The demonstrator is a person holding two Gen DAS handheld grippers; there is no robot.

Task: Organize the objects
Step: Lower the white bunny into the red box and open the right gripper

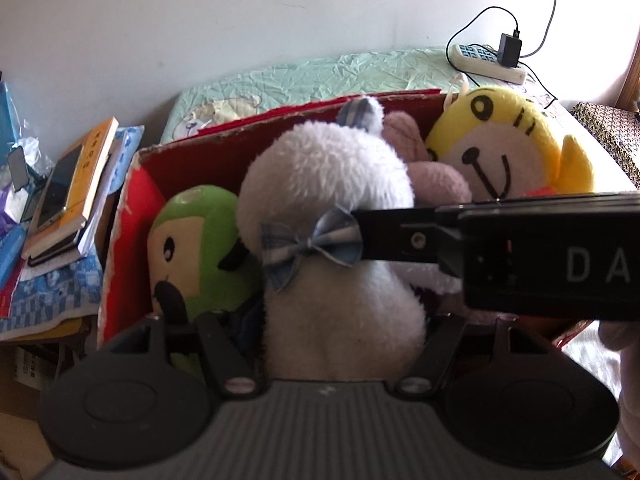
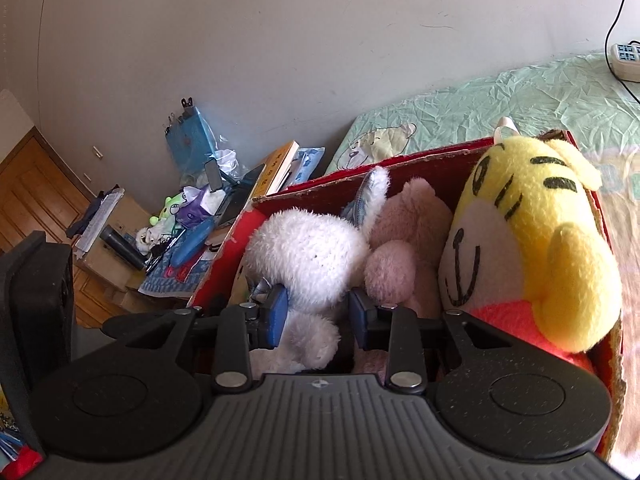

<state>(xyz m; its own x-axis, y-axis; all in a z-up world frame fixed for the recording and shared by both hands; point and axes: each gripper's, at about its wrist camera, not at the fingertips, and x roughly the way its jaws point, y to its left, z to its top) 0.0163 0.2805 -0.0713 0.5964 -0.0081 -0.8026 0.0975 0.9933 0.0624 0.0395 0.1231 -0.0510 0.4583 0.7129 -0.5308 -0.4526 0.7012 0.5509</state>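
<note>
Right gripper (image 2: 316,314) pinches white bunny (image 2: 308,256) at neck, likely seating it in red box (image 2: 436,164). Left gripper (image 1: 340,328) spread around its body. Tiger (image 2: 532,240) at 3 o'clock.

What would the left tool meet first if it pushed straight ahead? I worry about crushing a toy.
Most likely the white plush rabbit, which fills the space right ahead of the left tool; exact depth is unclear.

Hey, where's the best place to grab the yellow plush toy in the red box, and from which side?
Probably the yellow plush toy by its rounded head, from above. It stands highest in the red box, while its lower body is wedged between the box wall and the pink plush, leaving little room for jaws from the side.
</note>
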